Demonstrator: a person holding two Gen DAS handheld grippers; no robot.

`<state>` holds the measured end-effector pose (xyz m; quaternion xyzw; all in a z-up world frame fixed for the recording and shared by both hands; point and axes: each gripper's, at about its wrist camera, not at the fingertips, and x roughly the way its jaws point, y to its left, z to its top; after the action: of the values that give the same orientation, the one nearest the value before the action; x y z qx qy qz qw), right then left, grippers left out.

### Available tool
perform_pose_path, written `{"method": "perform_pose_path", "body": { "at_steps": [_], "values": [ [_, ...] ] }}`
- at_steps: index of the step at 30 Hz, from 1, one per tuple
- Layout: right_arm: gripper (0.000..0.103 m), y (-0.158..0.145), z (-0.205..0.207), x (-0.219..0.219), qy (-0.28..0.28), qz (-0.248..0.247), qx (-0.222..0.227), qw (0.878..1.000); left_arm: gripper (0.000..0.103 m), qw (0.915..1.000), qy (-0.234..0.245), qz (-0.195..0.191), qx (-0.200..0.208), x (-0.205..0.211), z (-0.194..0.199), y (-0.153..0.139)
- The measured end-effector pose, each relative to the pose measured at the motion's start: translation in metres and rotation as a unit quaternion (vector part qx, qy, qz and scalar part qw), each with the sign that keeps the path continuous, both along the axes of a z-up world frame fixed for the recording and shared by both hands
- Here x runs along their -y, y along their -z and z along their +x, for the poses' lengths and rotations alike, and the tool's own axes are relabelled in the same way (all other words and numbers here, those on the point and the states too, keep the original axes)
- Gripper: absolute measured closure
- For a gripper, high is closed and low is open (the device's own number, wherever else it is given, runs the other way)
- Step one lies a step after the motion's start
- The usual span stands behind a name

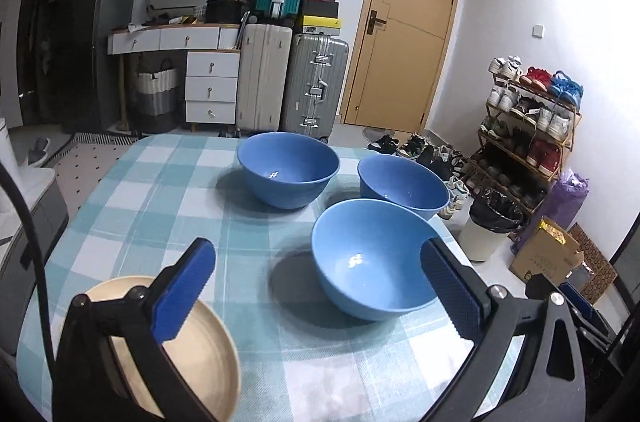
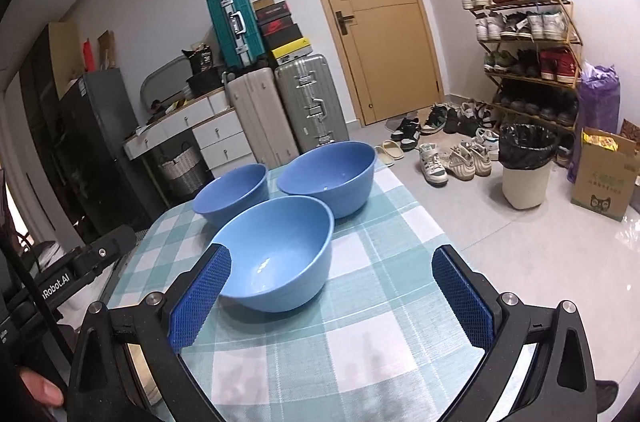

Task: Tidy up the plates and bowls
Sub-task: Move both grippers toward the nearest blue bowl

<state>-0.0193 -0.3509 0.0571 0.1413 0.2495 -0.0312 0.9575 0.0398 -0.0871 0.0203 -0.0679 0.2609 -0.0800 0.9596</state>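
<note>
We hold both grippers wide and empty: the left gripper (image 1: 316, 286) and right gripper (image 2: 332, 298) both face the nearest blue bowl (image 1: 370, 258) on the checked tablecloth (image 1: 160, 190). To nest it well, we should pinch its near rim squarely (the wall looks smooth). The beige plate (image 1: 200, 354) is partly hidden behind a left finger (image 1: 186, 288).

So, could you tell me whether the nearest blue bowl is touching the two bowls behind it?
Apart. In the left wrist view, tablecloth shows between the nearest blue bowl and both bowls behind.
</note>
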Motion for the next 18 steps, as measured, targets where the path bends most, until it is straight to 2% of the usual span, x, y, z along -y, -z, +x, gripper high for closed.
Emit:
{"method": "perform_pose_path", "body": {
  "at_steps": [3,8,12,15,18],
  "values": [
    [0.001,0.001,0.013,-0.001,-0.001,-0.013,-0.005,1.000,0.000,0.9997,0.006,-0.018,-0.018,0.004,0.008,0.005],
    [0.001,0.008,0.030,-0.002,-0.009,-0.025,-0.019,0.999,0.001,0.9998,-0.005,-0.010,-0.014,0.003,0.014,0.012],
    [0.001,0.009,0.038,-0.012,-0.032,-0.049,-0.009,0.998,0.001,0.9997,-0.012,0.008,-0.017,0.002,0.023,0.019],
    [0.001,0.010,0.043,-0.023,-0.044,-0.079,-0.004,0.996,0.001,0.9991,-0.016,-0.018,-0.034,-0.007,0.023,0.024],
    [0.001,0.013,0.047,-0.022,-0.047,-0.062,-0.009,0.997,0.001,0.9991,-0.012,-0.019,-0.035,-0.008,0.019,0.026]
  ]
}}
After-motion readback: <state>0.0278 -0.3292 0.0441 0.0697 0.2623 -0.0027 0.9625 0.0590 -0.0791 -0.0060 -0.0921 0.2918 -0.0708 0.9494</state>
